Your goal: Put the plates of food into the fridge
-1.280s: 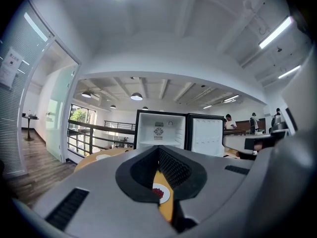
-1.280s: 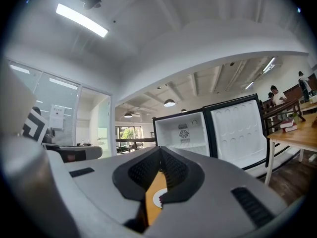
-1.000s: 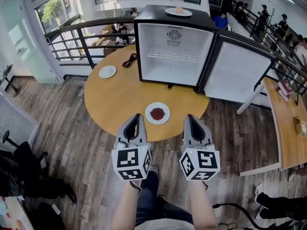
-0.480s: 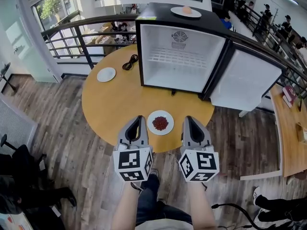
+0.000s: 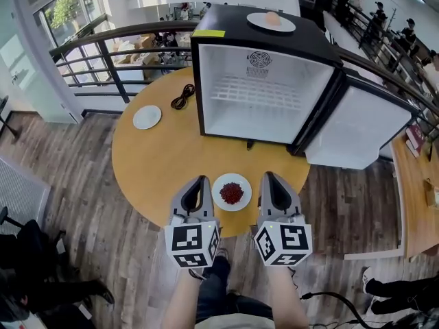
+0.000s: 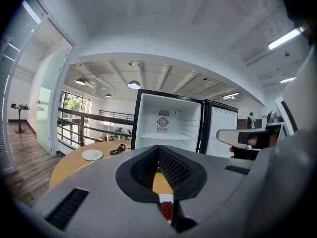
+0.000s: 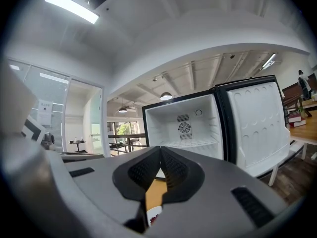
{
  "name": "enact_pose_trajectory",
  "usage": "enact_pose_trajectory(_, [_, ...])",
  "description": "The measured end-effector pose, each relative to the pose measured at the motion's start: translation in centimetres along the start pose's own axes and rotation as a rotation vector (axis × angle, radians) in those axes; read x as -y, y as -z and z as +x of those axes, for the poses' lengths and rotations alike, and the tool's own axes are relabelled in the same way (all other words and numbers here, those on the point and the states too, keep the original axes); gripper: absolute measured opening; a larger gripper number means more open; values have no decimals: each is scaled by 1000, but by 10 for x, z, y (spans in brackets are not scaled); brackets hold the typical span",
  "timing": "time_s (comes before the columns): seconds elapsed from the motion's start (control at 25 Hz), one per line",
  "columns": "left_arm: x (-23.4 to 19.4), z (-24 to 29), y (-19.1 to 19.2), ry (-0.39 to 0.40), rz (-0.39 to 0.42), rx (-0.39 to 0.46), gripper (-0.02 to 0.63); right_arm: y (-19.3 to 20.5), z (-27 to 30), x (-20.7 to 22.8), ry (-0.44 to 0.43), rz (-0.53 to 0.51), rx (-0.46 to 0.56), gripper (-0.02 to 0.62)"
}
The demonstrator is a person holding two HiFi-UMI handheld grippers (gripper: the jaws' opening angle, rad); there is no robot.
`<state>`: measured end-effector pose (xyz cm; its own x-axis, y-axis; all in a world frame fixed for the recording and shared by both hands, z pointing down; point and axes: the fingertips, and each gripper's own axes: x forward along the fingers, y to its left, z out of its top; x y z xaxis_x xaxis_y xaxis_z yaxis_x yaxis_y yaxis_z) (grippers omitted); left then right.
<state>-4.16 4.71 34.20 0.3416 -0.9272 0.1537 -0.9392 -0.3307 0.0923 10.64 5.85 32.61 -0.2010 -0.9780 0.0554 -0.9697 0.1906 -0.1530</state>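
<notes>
Your plate of red food (image 5: 232,192) sits on the table (image 5: 161,157) just between the left gripper (image 5: 200,181) and right gripper (image 5: 268,177), abt equally near to each, both w/ jaws together and empty, the open fridge (image 5: 264,94) straight ahead.

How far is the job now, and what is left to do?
Done: only the fridge is open, and it is empty. In hand: nothing; the left gripper and right gripper are shut, flanking the plate of red food on the table. Left: that plate and the plate on the fridge top.
</notes>
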Motion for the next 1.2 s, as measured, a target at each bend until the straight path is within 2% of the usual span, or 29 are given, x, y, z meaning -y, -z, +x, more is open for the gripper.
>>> enact_pose_trajectory(0.56, [-21, 58, 6, 47, -8, -44, 6, 15, 51, 18, 71, 26, -34, 12])
enact_pose_trajectory(0.92, [-25, 72, 23, 50, -12, -91, 6, 35, 62, 29, 83, 41, -82, 12])
enact_pose_trajectory(1.2, [-30, 78, 43, 21, -32, -145, 6, 52, 70, 35, 60, 40, -143, 12])
